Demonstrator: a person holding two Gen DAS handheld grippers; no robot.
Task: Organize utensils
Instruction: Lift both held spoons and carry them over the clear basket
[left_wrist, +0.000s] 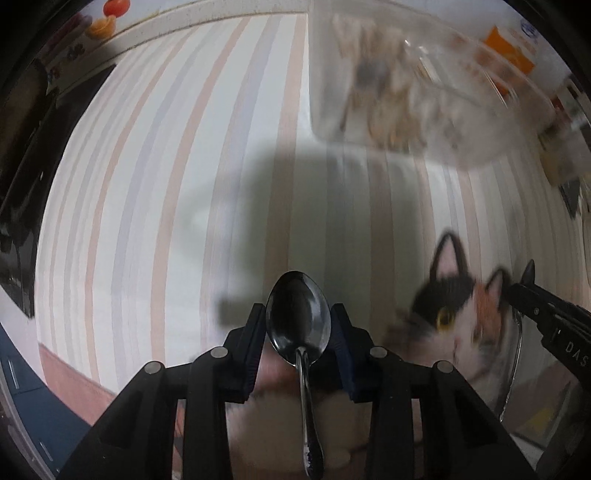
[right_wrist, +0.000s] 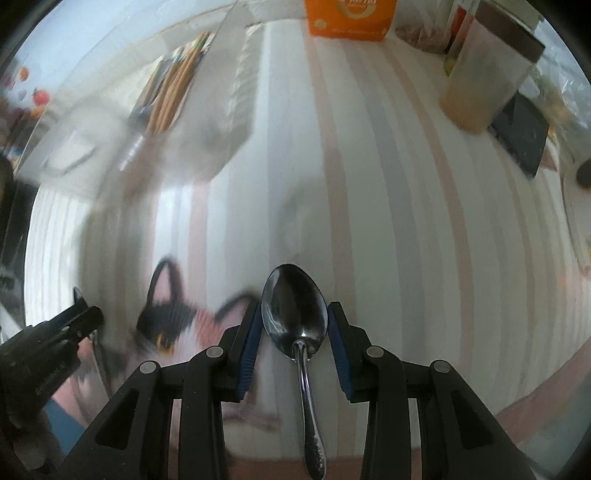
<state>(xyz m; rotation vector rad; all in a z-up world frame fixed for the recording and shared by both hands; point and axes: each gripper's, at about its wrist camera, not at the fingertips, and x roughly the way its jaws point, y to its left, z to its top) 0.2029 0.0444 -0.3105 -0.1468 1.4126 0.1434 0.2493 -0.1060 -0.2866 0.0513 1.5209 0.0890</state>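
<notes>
My left gripper (left_wrist: 298, 317) is shut on a steel spoon (left_wrist: 298, 314), its bowl clamped between the blue pads, handle pointing back toward the camera. My right gripper (right_wrist: 294, 314) is shut on a second steel spoon (right_wrist: 294, 306) in the same way. Both are held above a striped tablecloth (left_wrist: 166, 184). A clear plastic organizer box (left_wrist: 399, 81) with wooden utensils inside sits ahead to the right in the left wrist view, and it shows ahead to the left in the right wrist view (right_wrist: 159, 110). Each gripper shows at the edge of the other's view.
A cat picture (left_wrist: 454, 306) on the cloth lies between the grippers. An orange box (right_wrist: 351, 18), a clear canister with a dark lid (right_wrist: 487, 70) and a black flat object (right_wrist: 521, 133) stand at the far right. Views are motion-blurred.
</notes>
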